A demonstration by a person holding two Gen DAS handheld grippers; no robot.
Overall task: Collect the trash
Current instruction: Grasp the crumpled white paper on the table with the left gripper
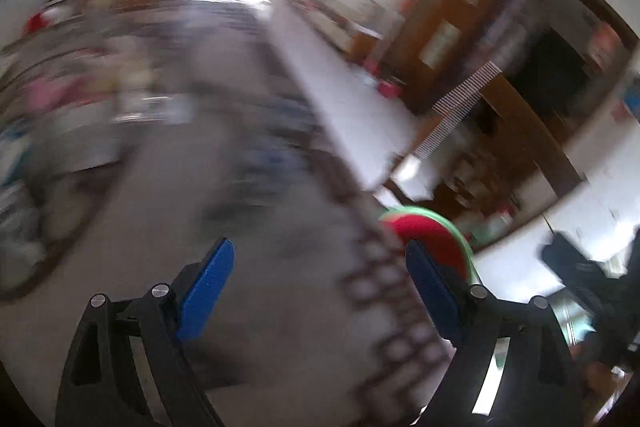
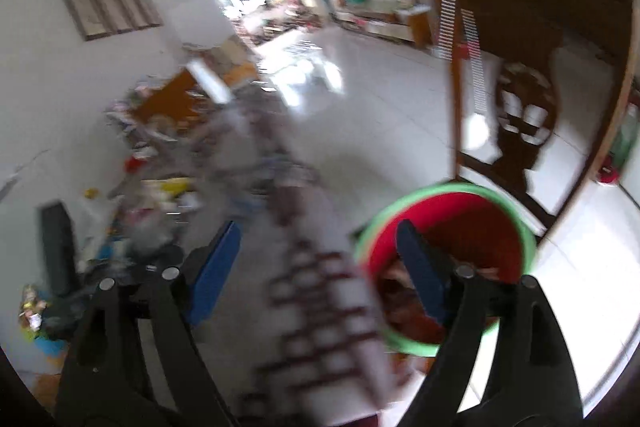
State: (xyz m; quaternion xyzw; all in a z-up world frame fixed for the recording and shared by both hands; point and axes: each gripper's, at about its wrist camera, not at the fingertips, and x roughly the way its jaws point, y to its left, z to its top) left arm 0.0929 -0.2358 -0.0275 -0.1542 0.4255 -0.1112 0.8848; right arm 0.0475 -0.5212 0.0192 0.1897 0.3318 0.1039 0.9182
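Right wrist view, round red bin (image 2: 472,227) with green rim, patterned tablecloth (image 2: 332,307), both tongs (image 1: 316,287) (image 2: 316,267) wide, empty.

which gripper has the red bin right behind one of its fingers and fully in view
The right gripper: the whole green-rimmed red bin shows there; the left gripper view catches just its edge.
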